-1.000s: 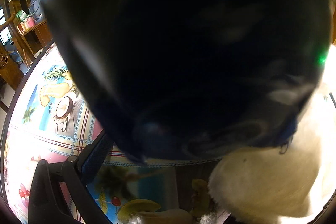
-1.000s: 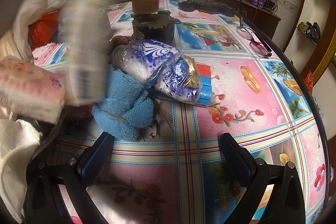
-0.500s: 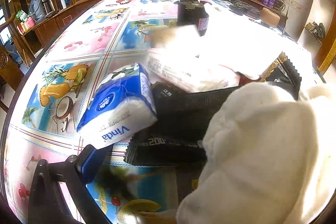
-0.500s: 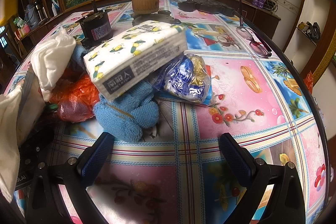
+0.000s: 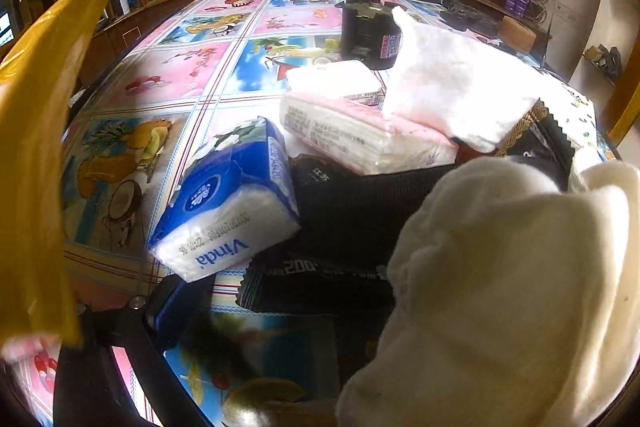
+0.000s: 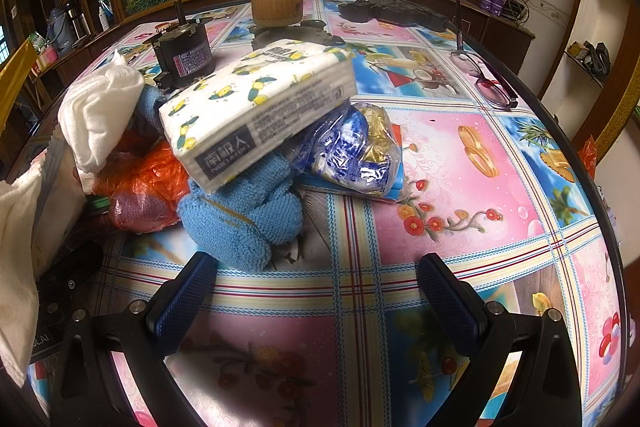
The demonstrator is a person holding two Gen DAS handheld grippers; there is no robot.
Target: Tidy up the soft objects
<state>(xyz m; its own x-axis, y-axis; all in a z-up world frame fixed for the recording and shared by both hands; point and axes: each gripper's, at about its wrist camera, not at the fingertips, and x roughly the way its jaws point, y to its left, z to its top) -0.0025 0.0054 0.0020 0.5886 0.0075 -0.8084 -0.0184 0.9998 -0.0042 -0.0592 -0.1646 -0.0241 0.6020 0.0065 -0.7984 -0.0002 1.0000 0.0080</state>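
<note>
From my left wrist I see only one of my left fingers (image 5: 176, 311), low at the left; a cream towel (image 5: 500, 291) fills the lower right and hides the other, so I cannot tell how my left jaws stand. Just beyond that finger a blue tissue pack (image 5: 228, 203) lies tilted on the patterned tablecloth (image 5: 168, 75), leaning on a black packet (image 5: 344, 227). Behind it sits a pink tissue pack (image 5: 360, 135), with a white cloth (image 5: 452, 87) resting on its far end and a black jar (image 5: 370, 35) further back. A yellow sheet (image 5: 36, 147) covers the left edge.

From my right wrist, my right gripper (image 6: 316, 291) hangs with its jaws spread wide and nothing between them, above bare tablecloth. Ahead, a lemon-print tissue pack (image 6: 260, 103) lies slanted on top of the pile, resting on a blue knitted cloth (image 6: 244, 219) and a blue plastic bag (image 6: 352, 151). An orange bag (image 6: 140, 183) and a white towel (image 6: 100, 111) lie to the left. Glasses (image 6: 484, 79) sit well apart to the right.
</note>
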